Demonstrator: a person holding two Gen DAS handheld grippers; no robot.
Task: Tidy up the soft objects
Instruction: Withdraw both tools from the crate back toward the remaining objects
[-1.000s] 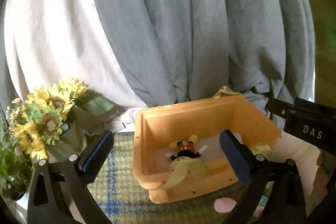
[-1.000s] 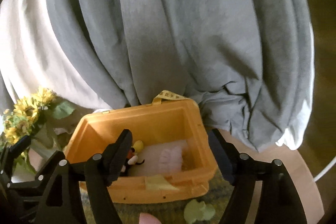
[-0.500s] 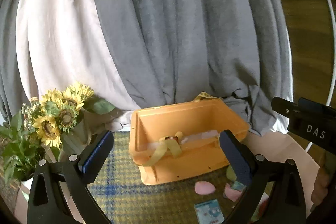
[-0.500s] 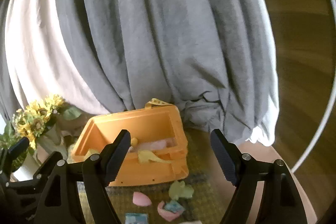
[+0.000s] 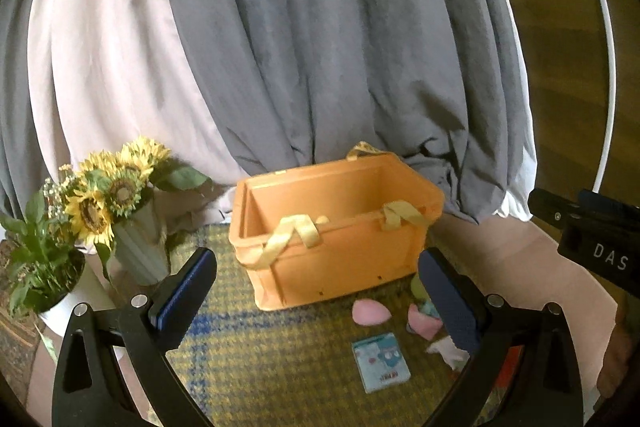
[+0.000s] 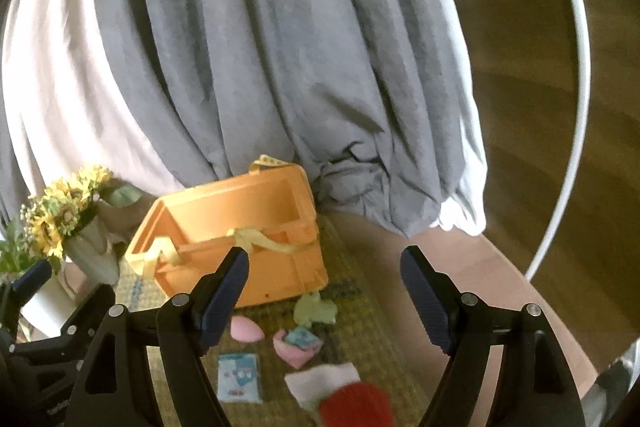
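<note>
Orange crate stood on the checked mat with soft bits like a pink pad and red cloth loose before it, and both grippers' fingers gaped wide and empty, so choosing and grasping one seemingly came next.

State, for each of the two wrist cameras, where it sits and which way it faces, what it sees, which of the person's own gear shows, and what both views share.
Left wrist: sits behind the left gripper, facing forward and down at the orange plastic crate; its open jaws and the right gripper's body show.
Right wrist: sits behind the right gripper, facing forward and down at the same crate from further right; open jaws show.
Shared: crate, sunflower bouquet, pink egg-shaped sponge, grey draped curtain.
</note>
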